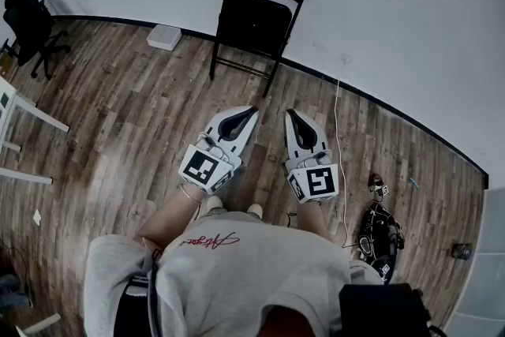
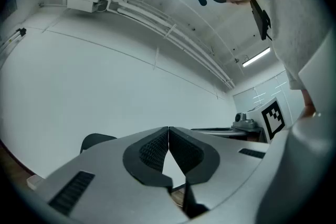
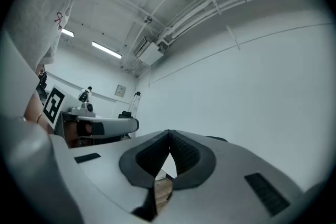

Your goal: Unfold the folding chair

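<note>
Head cam, going left to right: there's a black office chair (image 1: 30,26) tucked into the far left corner, and a white table (image 1: 24,108) poking in at the left edge, closer to me. A small white box (image 1: 163,37) sits on the wood floor (image 1: 118,114) right against the wall (image 1: 379,4). Just right of that is the folding chair (image 1: 256,8). It's black, folded flat with the seat flipped up, and stands upright with its back to the wall. Nothing touches it, and both grippers are well short of it, out over the floor in front of me.

The left gripper (image 1: 251,111) is angled toward the chair. In the left gripper view its fingers (image 2: 152,152) are pressed together tip to tip with nothing between them. The chair's rounded top peeks over the left jaw in that view. The right gripper (image 1: 289,113) sits just beside the left one, aimed roughly the same way. Its fingers (image 3: 184,156) are also pressed against each other and empty. The two grippers are close but not touching.

Further right, a thin white cable (image 1: 339,146) runs from the wall down across the floor, next to a black bag (image 1: 381,237) lying off to my right side. There are a couple of small bits on the floor just above the bag, too small for me to tell what they are.
</note>
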Action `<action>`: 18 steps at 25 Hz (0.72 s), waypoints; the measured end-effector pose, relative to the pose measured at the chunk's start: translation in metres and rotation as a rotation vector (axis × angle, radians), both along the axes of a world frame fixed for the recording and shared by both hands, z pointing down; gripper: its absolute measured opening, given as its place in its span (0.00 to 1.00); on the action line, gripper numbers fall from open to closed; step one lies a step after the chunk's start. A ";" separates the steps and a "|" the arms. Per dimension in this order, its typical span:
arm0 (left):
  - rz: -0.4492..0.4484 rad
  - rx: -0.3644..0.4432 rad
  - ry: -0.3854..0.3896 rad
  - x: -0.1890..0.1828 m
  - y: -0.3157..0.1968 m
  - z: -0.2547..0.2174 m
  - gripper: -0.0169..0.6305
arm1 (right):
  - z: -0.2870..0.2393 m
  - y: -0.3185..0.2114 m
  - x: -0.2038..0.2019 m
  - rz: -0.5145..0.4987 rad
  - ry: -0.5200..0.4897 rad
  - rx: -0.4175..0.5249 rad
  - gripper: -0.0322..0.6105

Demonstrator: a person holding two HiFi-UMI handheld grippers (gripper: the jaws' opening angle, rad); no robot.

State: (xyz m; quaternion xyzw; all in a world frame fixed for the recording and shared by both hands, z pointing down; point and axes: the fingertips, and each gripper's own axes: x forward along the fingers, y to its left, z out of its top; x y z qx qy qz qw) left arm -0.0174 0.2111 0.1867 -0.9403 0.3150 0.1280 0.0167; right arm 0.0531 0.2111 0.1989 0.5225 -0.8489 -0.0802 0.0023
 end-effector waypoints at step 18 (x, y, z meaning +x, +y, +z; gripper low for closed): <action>-0.027 -0.005 0.001 0.006 0.000 0.000 0.05 | -0.006 -0.002 -0.001 0.003 0.019 0.047 0.08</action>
